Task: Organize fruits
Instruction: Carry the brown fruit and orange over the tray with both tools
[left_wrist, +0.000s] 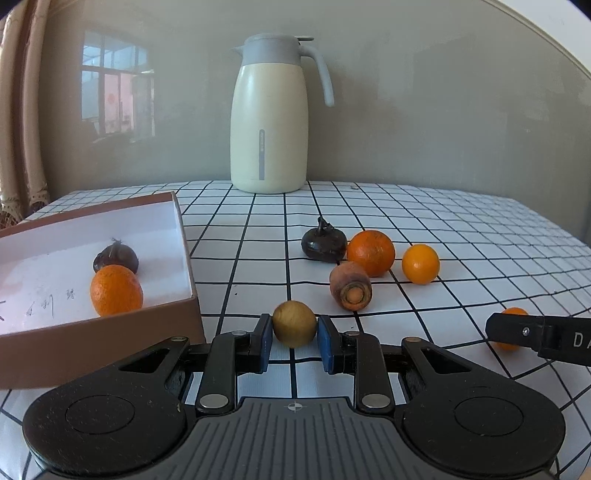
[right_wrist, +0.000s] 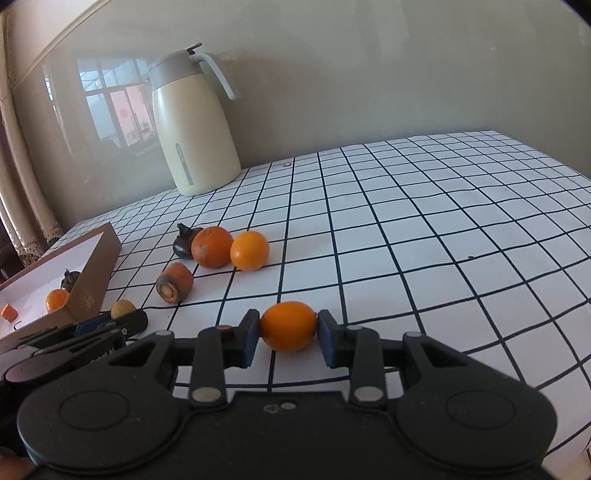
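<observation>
My left gripper (left_wrist: 294, 336) is closed on a small tan fruit (left_wrist: 294, 328), pads touching both sides, just right of the box (left_wrist: 110, 325). My right gripper (right_wrist: 288, 334) pinches a small orange (right_wrist: 288, 326) w/ both pads. Farther out: carrot stub (left_wrist: 351, 291), two oranges (left_wrist: 370, 252), dark fruit (left_wrist: 324, 243). Jug (left_wrist: 269, 118) at far edge.

Glossy beige wall (left_wrist: 424, 110) reflects a window (left_wrist: 114, 81).

The box (left_wrist: 110, 332) runs off the left edge — its handwriting (left_wrist: 48, 306) too blurred to read.
</observation>
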